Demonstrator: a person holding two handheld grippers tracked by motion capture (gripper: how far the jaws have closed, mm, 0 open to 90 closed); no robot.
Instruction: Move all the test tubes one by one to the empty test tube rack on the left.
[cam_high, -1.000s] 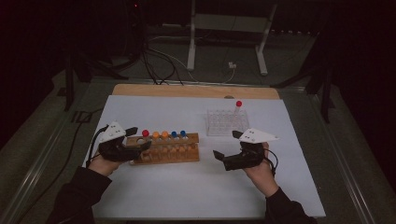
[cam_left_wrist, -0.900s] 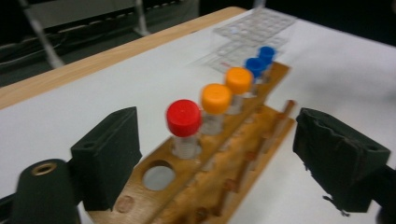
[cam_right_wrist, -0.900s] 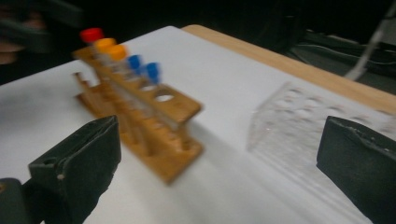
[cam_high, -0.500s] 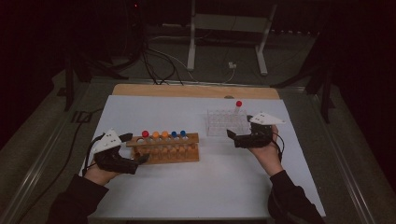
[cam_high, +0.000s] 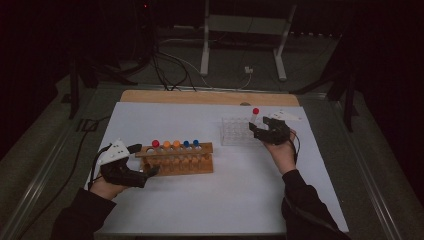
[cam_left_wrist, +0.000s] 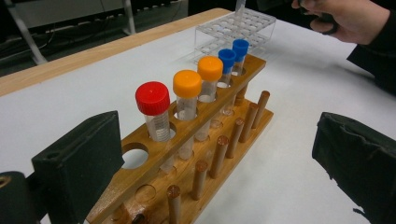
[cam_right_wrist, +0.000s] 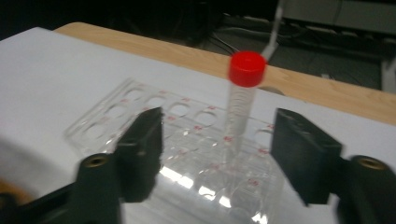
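Right gripper view, red-capped tube (cam_right_wrist: 243, 98) upright in clear rack (cam_right_wrist: 154, 135), claw (cam_right_wrist: 219, 154) spread

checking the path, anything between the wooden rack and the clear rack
Nothing: in the high view only bare white sheet separates the wooden rack from the clear rack.
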